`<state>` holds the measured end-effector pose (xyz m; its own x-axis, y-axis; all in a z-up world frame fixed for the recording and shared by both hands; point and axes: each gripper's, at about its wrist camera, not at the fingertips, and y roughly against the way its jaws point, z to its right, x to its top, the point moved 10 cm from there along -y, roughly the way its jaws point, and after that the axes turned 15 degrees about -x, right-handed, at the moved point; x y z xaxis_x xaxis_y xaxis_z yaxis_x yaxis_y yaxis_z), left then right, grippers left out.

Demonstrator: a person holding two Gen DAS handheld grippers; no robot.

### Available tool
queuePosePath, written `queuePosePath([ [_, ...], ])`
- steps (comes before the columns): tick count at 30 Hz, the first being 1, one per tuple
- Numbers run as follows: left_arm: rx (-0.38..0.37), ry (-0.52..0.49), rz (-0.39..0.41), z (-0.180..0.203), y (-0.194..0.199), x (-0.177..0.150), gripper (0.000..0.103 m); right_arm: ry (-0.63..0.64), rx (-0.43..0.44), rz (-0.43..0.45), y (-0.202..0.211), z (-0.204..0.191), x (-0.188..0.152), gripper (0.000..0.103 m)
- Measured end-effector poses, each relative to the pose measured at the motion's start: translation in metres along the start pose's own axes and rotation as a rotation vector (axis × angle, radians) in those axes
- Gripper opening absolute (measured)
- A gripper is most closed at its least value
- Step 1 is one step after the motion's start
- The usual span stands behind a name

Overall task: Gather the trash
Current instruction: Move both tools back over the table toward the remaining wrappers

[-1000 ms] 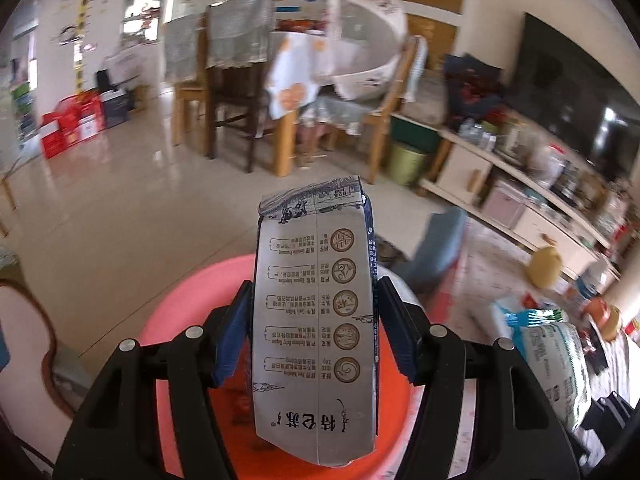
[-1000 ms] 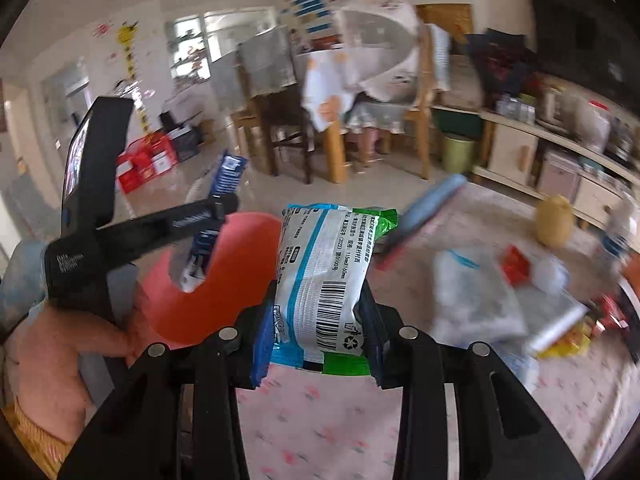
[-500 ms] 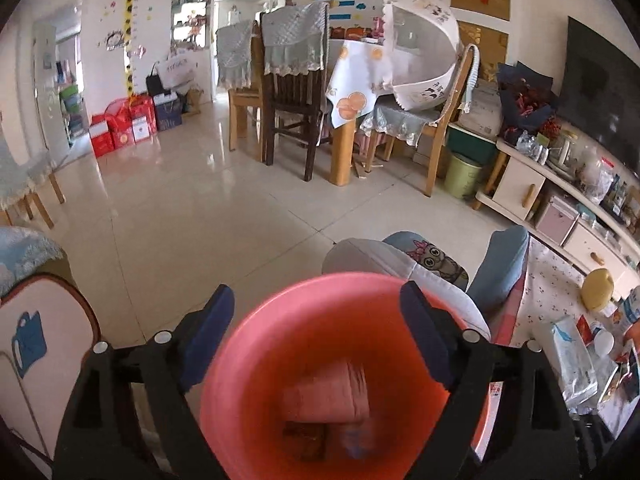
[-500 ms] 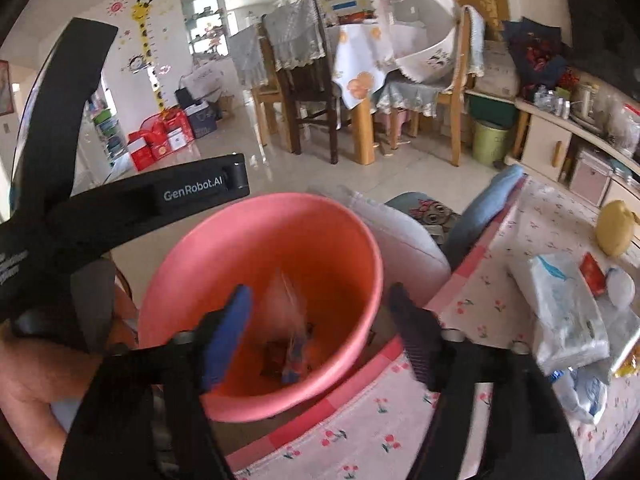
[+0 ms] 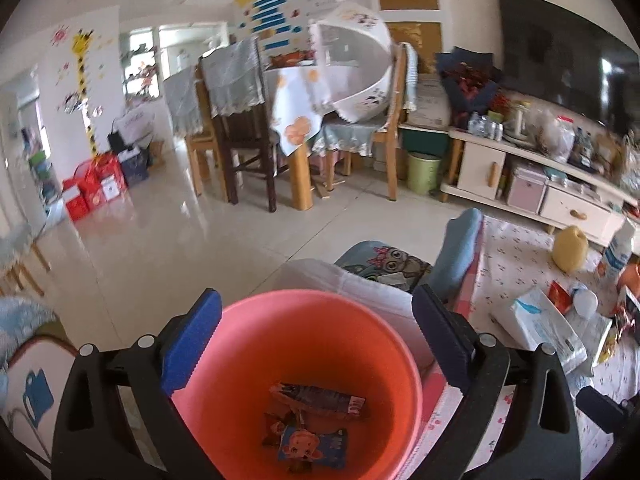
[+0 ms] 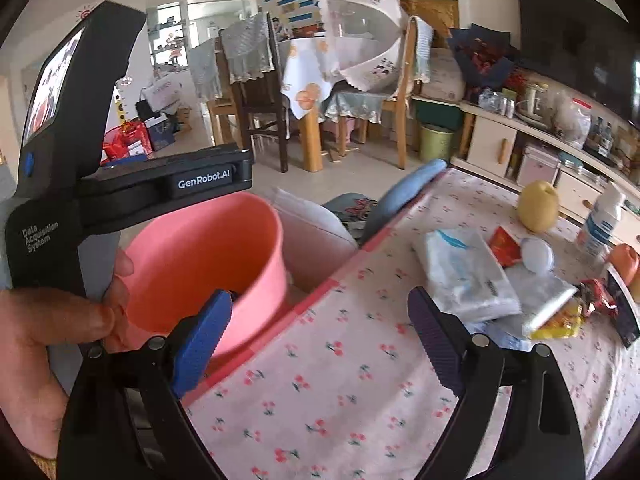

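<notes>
A pink bucket sits beside the table edge; it also shows in the right wrist view. Several wrappers lie on its bottom. My left gripper is open and empty, right above the bucket's mouth. My right gripper is open and empty over the cherry-print tablecloth, to the right of the bucket. More trash lies at the table's right: a white tissue pack, a red wrapper, a yellow wrapper.
A pear, a white bottle and an orange object stand at the table's far right. A cushioned chair stands behind the bucket. Dining table, chairs and a TV cabinet lie beyond open floor.
Both grippers opened and dropped their packets into the bucket. The left one has stayed over the bucket; the right one has swung right, over the table.
</notes>
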<state>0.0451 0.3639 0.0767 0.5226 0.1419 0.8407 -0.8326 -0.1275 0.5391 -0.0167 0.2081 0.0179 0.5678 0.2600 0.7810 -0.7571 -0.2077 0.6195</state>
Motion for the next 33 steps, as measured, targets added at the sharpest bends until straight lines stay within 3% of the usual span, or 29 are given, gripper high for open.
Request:
queuePosePath([
  [33, -0.071, -0.211, 0.013, 0.104, -0.004, -0.001, 0.097, -0.026, -0.136, -0.019, 0.029, 0.084, -0.05, 0.093],
])
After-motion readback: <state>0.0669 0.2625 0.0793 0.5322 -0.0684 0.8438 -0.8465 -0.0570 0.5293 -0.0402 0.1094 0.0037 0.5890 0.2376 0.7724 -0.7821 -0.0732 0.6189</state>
